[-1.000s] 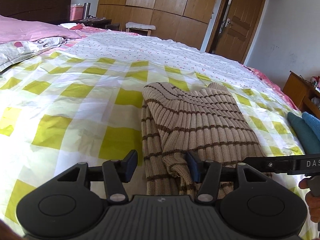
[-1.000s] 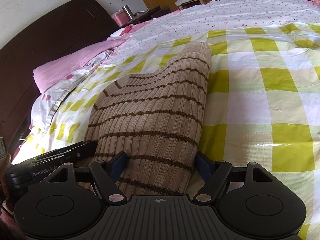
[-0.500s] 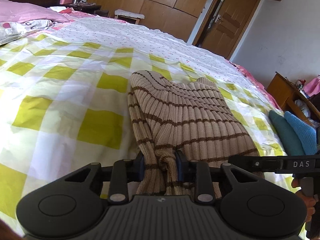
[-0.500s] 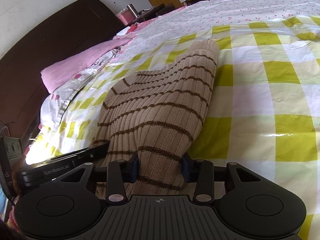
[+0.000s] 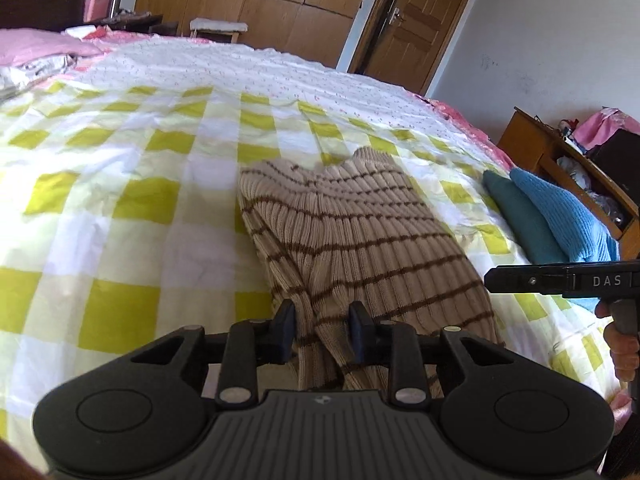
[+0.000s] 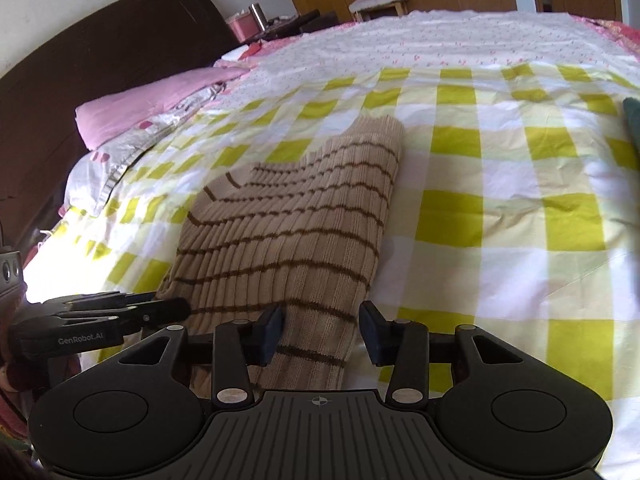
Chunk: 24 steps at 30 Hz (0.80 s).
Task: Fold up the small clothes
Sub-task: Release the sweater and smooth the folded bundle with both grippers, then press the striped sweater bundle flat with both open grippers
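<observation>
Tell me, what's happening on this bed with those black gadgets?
A person is folding a striped sweater on the checked bedspread, working a pair of tongs in each hand. Each pair grips a near corner: the left tongs pinch one bunched edge, the right tongs straddle the other with a gap on one side. The far end lies on the bed. Blue knits wait alongside.

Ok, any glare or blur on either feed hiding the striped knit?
Left wrist: the beige brown-striped ribbed sweater reads sharp, the yellow-and-white checked bedsheet looks washed out at left, and the fisheye bends the room edges. Right wrist: blown-out glare at the bed's left edge, clear of the sweater.
</observation>
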Each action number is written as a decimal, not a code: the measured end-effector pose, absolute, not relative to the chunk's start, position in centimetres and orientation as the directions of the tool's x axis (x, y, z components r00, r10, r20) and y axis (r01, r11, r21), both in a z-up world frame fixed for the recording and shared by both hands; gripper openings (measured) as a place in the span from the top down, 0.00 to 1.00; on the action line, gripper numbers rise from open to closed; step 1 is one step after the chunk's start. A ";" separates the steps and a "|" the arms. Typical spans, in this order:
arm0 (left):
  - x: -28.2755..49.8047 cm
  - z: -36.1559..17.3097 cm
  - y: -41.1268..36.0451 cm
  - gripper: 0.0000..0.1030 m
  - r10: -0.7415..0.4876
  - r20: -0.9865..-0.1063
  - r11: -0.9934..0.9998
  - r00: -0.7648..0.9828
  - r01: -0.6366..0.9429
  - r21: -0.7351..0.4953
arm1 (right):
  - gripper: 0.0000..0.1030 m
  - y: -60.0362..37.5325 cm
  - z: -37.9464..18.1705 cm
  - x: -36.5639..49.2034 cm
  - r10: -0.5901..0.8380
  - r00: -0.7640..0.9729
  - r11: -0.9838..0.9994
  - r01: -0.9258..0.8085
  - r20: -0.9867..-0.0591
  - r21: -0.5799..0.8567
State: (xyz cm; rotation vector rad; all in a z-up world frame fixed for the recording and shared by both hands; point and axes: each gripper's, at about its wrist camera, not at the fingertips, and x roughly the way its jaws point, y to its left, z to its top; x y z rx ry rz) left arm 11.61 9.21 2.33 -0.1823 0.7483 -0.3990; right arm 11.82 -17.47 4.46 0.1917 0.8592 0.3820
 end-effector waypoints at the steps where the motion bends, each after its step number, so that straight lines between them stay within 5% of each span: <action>1: 11.7 3.0 9.0 0.67 -0.400 -0.611 0.916 0.683 0.290 -0.276 | 0.58 -17.6 5.0 11.5 0.402 0.616 0.915 -0.255 -0.677 0.312; 6: 15.2 5.0 7.2 0.67 -0.354 -0.558 0.935 0.751 0.294 -0.199 | 0.62 -15.9 5.9 12.3 0.462 0.632 0.887 -0.307 -0.622 0.346; 15: 21.7 0.9 5.4 0.69 -0.222 -0.632 0.970 0.743 0.235 -0.063 | 0.74 -12.5 3.1 15.2 0.481 0.589 0.877 -0.334 -0.649 0.346; 24: 21.1 1.6 6.1 0.69 -0.234 -0.620 0.971 0.748 0.216 -0.106 | 0.75 -11.4 2.9 16.0 0.447 0.608 0.894 -0.318 -0.656 0.314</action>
